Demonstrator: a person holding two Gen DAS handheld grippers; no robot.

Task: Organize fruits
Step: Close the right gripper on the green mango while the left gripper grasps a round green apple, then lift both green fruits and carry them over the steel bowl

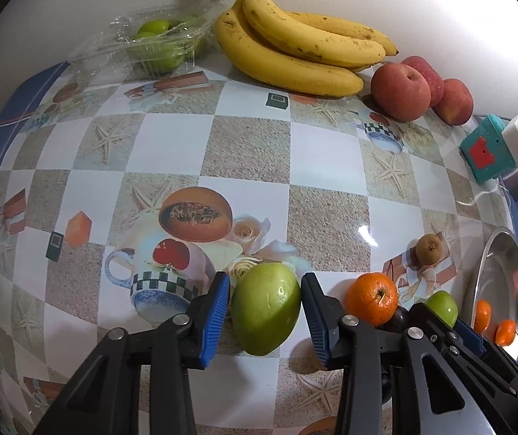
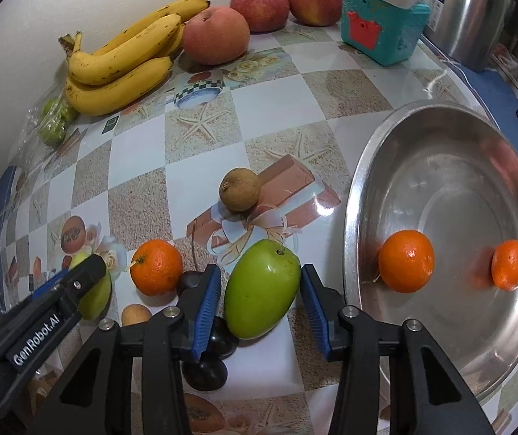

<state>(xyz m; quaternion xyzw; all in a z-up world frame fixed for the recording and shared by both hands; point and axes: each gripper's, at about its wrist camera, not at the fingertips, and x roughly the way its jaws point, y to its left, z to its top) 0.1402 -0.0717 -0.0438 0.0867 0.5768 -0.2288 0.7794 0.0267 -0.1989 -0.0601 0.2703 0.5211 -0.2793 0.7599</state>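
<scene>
Straddling one green fruit per claw, both resting on the checked tablecloth (image 1: 248,152). Left gripper (image 1: 265,281) released, pads either side of the left green fruit (image 1: 264,311) with a thin gap on each flank, no squeeze visible. Same for the right gripper (image 2: 260,272) around the right green fruit (image 2: 259,293) – unclenched, a dark sliver showing at the left pad, the other pad just beside the skin.

Judged step: closing on both fruits for a lift toward the metal bowl (image 2: 440,137), just right of the right fruit. For a clean grab, centre the pads on the widest part, close evenly, keep the wrists steep. Smooth waxy skin, egg shape – likely to squirt out of an off-centre pinch. Watch the dark round fruits (image 2: 204,373) under the right claw's left finger and the loose orange (image 2: 156,267) between the two claws: easy to nudge.

Left view only: clear plastic box (image 1: 157,47) of small green fruits near the bananas (image 1: 295,50), seen properly. Right view only: bowl interior with two oranges (image 2: 406,261) already inside, well apart, plus a small tan fruit (image 2: 135,314) by the loose orange. Brown fruit (image 2: 239,189) much clearer here too.
</scene>
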